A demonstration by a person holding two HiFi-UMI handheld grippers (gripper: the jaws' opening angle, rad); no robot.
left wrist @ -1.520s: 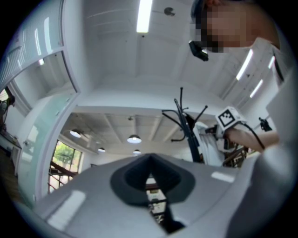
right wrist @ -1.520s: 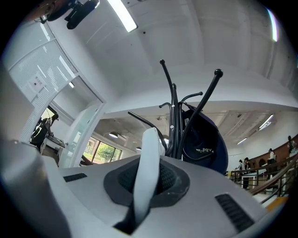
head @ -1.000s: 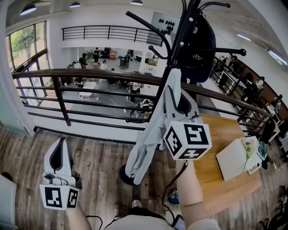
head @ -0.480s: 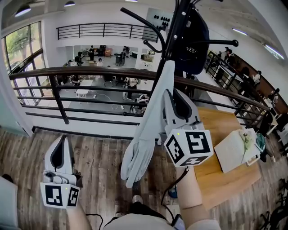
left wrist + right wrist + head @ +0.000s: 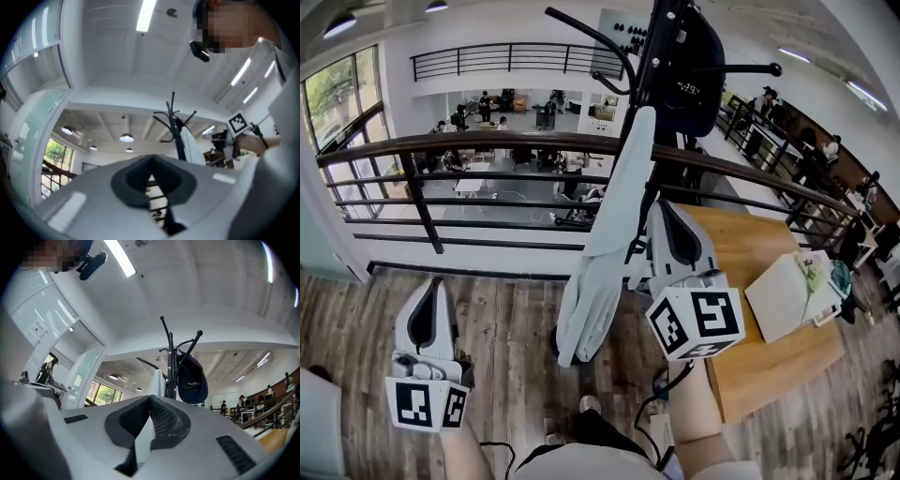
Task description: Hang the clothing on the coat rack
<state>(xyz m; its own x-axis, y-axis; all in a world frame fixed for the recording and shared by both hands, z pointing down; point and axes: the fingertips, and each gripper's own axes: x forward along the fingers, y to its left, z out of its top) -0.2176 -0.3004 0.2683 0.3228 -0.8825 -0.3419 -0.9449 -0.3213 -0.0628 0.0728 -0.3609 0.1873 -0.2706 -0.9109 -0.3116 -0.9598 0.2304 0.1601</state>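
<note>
Garment: pale grey, soft, long, limp, against thin black coat rack. Right gripper: clamped on its cloth. Left gripper: closed, empty, near left.

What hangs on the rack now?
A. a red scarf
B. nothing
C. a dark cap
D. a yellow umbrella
C: a dark cap hangs from the upper hooks of the rack, while the pale garment is held in the right gripper.
</note>
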